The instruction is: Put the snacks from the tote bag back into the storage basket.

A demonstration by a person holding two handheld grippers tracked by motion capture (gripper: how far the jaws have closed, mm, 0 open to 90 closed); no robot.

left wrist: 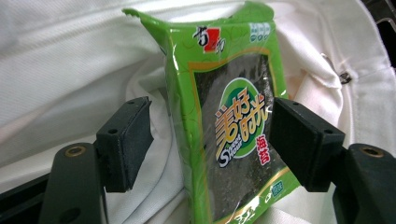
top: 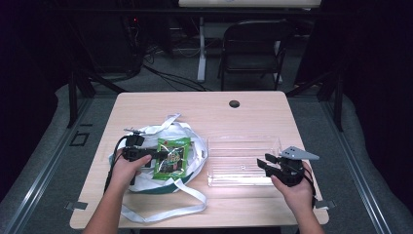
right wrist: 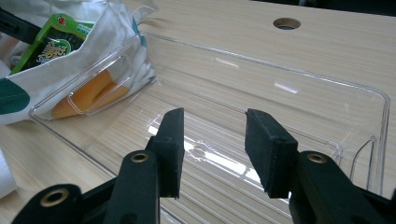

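A green seaweed snack packet [top: 171, 157] lies on a white tote bag [top: 146, 183] at the table's left. My left gripper [top: 155, 156] reaches it from the left. In the left gripper view the packet [left wrist: 233, 116] stands between the spread jaws of that gripper [left wrist: 212, 135]; the left pad is clear of it and the right pad sits at its edge. A clear plastic bin [top: 243, 139] rests right of the bag. My right gripper [top: 262, 163] hovers open at the bin's right end, and nothing is between its jaws [right wrist: 212, 149] above the bin's floor [right wrist: 327, 84].
The tote's long white straps [top: 165, 209] trail toward the table's front edge. Something orange [right wrist: 93, 93] shows through the bin's handle cut-out beside the bag [right wrist: 18, 93]. A cable hole [top: 234, 104] sits at the table's back, with a folding chair [top: 253, 46] beyond.
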